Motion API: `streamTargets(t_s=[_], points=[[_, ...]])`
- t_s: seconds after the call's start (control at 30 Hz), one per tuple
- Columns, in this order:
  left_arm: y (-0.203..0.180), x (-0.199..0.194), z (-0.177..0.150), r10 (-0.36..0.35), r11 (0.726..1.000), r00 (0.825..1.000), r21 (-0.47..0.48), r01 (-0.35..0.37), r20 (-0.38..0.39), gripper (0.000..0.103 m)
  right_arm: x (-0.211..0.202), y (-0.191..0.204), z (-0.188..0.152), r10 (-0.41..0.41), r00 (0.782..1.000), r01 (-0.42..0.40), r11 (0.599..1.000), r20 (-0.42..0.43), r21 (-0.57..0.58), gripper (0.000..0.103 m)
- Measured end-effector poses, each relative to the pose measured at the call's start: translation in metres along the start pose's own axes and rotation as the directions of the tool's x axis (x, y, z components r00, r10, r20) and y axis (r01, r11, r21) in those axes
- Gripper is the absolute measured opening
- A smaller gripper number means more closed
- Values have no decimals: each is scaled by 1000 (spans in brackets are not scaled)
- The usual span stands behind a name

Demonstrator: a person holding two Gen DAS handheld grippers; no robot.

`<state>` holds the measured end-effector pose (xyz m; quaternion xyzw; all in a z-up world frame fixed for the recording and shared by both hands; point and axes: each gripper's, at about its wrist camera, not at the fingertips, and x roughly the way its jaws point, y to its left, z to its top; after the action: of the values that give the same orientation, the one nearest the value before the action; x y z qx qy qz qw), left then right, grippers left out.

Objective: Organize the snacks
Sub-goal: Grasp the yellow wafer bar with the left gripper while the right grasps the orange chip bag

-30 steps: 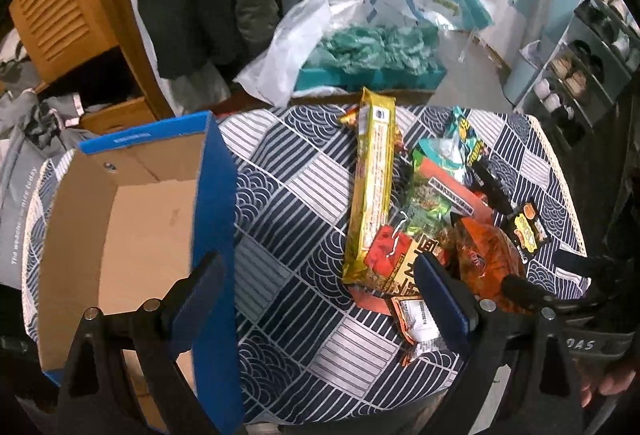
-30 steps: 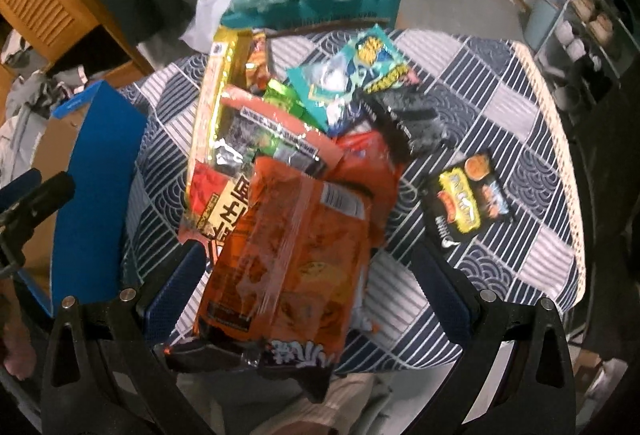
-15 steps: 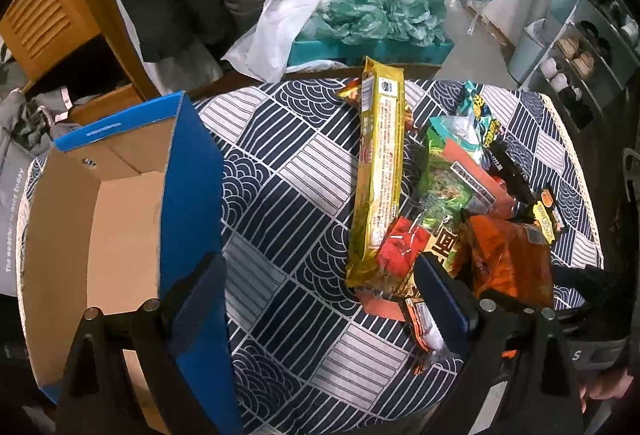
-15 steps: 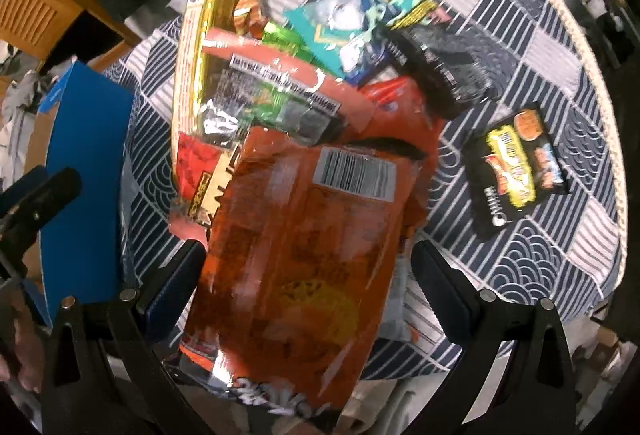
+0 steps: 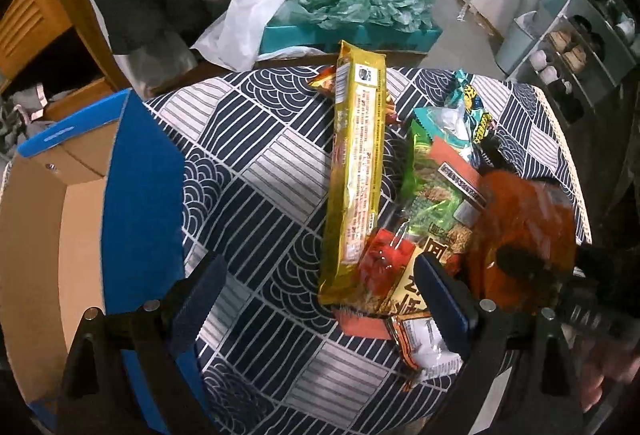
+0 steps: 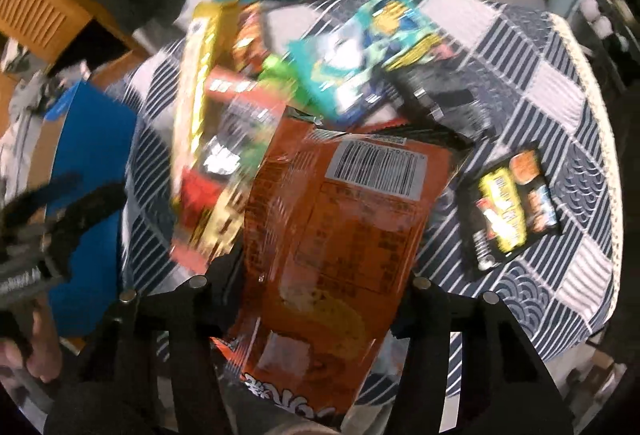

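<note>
Gripping the orange snack bag point(image 6: 332, 235) in my right gripper point(image 6: 320, 287), I have its two fingers pressed in against the bag's sides, the barcode panel facing the camera and the pack lifted clear of the heap. The right wrist view is smeared with blur, so the small print on the packets cannot be read.

My left gripper point(image 5: 320, 299) hangs with its jaws spread wide and nothing between them, above the patterned tablecloth point(image 5: 260, 163). Its left finger sits near the blue wall of the open cardboard box point(image 5: 140, 187), which stands at the table's left side with its brown inside showing.

The other snacks lie in a pile on the right half of the cloth. A long yellow packet point(image 5: 356, 171) stretches away from me, its near end resting on a red-and-gold packet point(image 5: 388, 271). A green packet point(image 5: 428, 191) lies just beside the yellow one, and a teal packet point(image 5: 460, 119) sits behind that. A small white-and-orange sachet point(image 5: 424, 347) lies nearest the table edge. In the right wrist view, a small black packet point(image 6: 512, 207) with yellow print lies apart from the pile, to the right.

Beyond the table, a teal tray of crumpled green tissue point(image 5: 360, 7) sits on the floor.
</note>
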<state>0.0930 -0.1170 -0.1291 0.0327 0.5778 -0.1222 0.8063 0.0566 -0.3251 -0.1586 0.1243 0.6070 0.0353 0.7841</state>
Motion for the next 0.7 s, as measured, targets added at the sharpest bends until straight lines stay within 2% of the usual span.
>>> streamTargets(t_s=[0.17, 0.4, 0.7], points=[[-5, 13, 15, 17, 1000, 1000, -3, -17, 6, 96, 2, -15, 22, -26, 999, 24, 999, 38, 42, 54], [-12, 42, 39, 34, 999, 999, -6, -34, -3, 96, 3, -17, 43, -89, 991, 88, 996, 102, 8, 54], [-24, 74, 53, 57, 998, 998, 10, -56, -38, 96, 8, -15, 57, -99, 989, 99, 995, 108, 10, 54]])
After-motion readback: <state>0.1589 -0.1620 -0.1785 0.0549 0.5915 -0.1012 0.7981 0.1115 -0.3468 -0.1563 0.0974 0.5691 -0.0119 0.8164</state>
